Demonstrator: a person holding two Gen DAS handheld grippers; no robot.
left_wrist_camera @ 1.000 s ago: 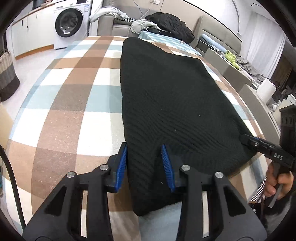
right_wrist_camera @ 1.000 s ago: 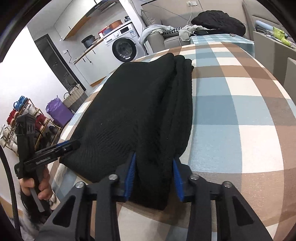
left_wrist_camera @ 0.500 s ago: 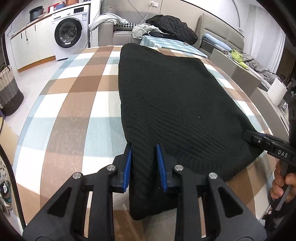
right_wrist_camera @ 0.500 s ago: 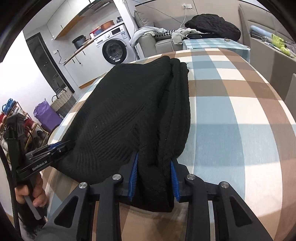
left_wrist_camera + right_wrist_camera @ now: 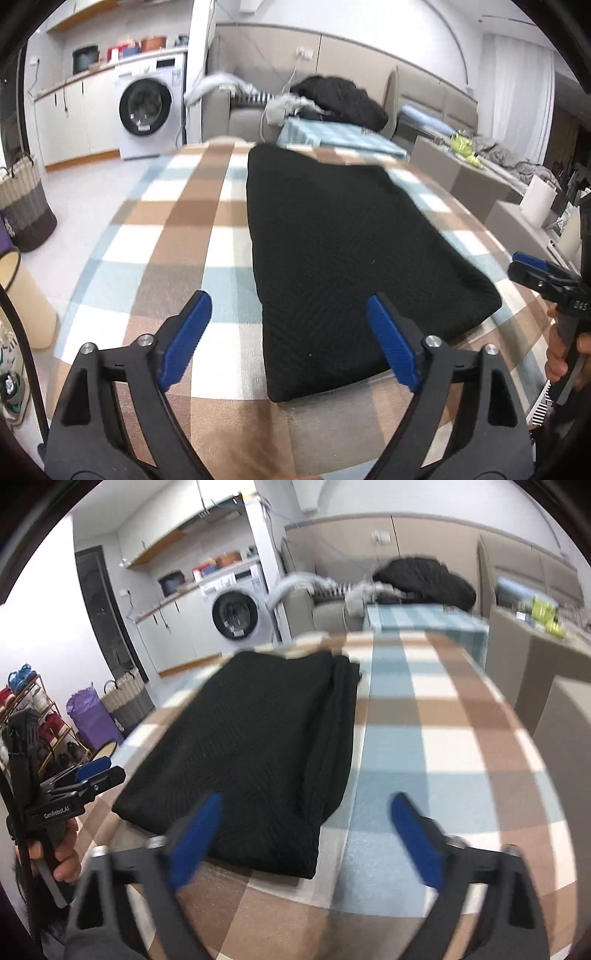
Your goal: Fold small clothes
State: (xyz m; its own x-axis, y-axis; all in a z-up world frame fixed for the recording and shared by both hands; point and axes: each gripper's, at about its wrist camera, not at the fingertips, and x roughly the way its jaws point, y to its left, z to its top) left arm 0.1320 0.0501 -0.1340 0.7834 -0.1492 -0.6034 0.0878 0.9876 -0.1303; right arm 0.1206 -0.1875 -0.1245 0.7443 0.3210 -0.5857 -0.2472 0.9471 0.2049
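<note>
Black knit on a checked cloth.
You see a black garment (image 5: 354, 251) on a brown, blue and white tablecloth (image 5: 177, 236); blue pads (image 5: 186, 334).

A checked cloth (image 5: 177, 236) covered the table. Beyond its far edge stood a washing machine (image 5: 147, 110) and a sofa (image 5: 243, 114) heaped with clothes (image 5: 340, 99). A woven basket (image 5: 26, 206) sat on the floor past its left edge.
</note>
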